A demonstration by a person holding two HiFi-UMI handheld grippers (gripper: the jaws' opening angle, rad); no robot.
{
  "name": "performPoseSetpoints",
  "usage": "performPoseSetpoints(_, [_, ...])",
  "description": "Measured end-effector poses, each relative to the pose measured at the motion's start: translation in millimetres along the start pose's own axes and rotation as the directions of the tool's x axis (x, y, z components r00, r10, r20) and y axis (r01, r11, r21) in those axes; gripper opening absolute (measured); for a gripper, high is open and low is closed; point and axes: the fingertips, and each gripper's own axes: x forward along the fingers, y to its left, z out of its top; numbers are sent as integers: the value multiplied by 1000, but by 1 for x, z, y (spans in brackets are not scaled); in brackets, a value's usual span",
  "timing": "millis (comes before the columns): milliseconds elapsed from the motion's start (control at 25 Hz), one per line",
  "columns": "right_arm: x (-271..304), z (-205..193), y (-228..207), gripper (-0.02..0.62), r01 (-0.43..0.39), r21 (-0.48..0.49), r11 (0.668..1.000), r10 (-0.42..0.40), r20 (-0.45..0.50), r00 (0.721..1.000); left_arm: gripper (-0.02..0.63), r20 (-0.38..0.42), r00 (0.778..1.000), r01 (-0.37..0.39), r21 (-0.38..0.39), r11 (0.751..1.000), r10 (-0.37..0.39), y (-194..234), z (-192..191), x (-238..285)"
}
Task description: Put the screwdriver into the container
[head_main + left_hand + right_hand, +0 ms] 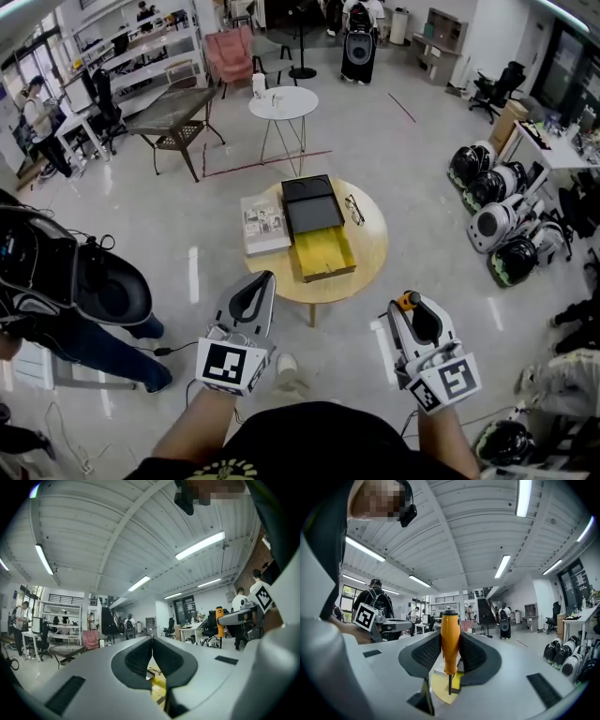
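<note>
An orange-handled screwdriver stands upright between the jaws of my right gripper, which is shut on its handle; its dark shaft points down. From the head view the handle's orange end pokes out of the right gripper, held near my body, short of the round wooden table. The yellow open container lies on that table with a black lid part behind it. My left gripper is shut with nothing in it, its jaws meeting in the left gripper view.
A book or magazine lies left of the container, glasses to its right. A small white round table stands beyond. A person stands at left. Helmets or round devices sit on the floor at right.
</note>
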Motion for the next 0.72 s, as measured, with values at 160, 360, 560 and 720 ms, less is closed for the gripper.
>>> performPoseSetpoints(160, [18, -2, -6, 135, 7, 17, 1000, -7, -9, 1000, 18, -19, 1000, 17, -2, 1000, -17, 10, -8, 16])
performPoseSetpoints(360, [32, -4, -17, 135, 34, 32, 999, -33, -22, 999, 18, -36, 998, 49, -8, 999, -50, 16, -14, 39])
performPoseSetpoints(560, [45, -8, -31, 135, 46, 45, 998, -44, -29, 999, 18, -46, 997, 69, -6, 998, -69, 20, -18, 60])
performPoseSetpoints(720, [54, -7, -38, 135, 51, 44, 998, -50, -31, 998, 18, -48, 996, 74, -5, 997, -75, 26, -19, 70])
